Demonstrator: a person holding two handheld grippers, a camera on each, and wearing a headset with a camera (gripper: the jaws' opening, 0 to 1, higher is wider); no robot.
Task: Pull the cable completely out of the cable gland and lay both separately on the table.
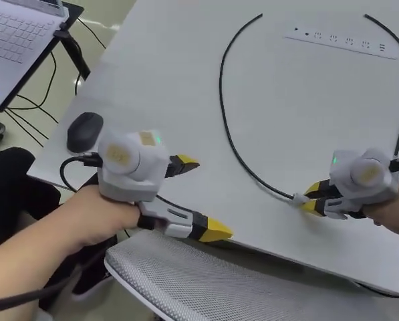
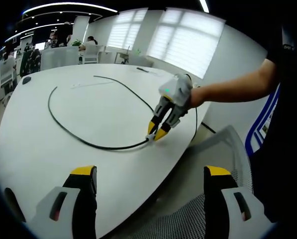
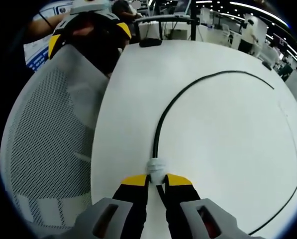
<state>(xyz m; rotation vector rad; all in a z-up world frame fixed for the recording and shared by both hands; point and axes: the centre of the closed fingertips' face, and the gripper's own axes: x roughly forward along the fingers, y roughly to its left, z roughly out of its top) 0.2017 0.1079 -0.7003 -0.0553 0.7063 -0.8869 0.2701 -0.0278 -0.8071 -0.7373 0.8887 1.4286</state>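
Note:
A long black cable [image 1: 229, 134] loops across the white table [image 1: 186, 87]. A small white cable gland [image 1: 297, 198] sits on the cable near the table's front edge. My right gripper [image 1: 313, 198] is shut on the cable just behind the gland. In the right gripper view the gland [image 3: 157, 167] lies right ahead of the yellow tips, and the right gripper [image 3: 159, 181] pinches the cable [image 3: 160, 114] between them. My left gripper [image 1: 202, 197] hangs open over the table's front edge, well left of the gland, with nothing in it. In the left gripper view the left gripper [image 2: 150, 172] faces the right gripper [image 2: 158, 132].
A black mouse [image 1: 84, 130] lies at the table's left edge, with a laptop [image 1: 19, 33] beyond it on a stand. A white power strip [image 1: 339, 40] lies at the far side. A grey mesh chair [image 1: 206, 281] stands below the front edge.

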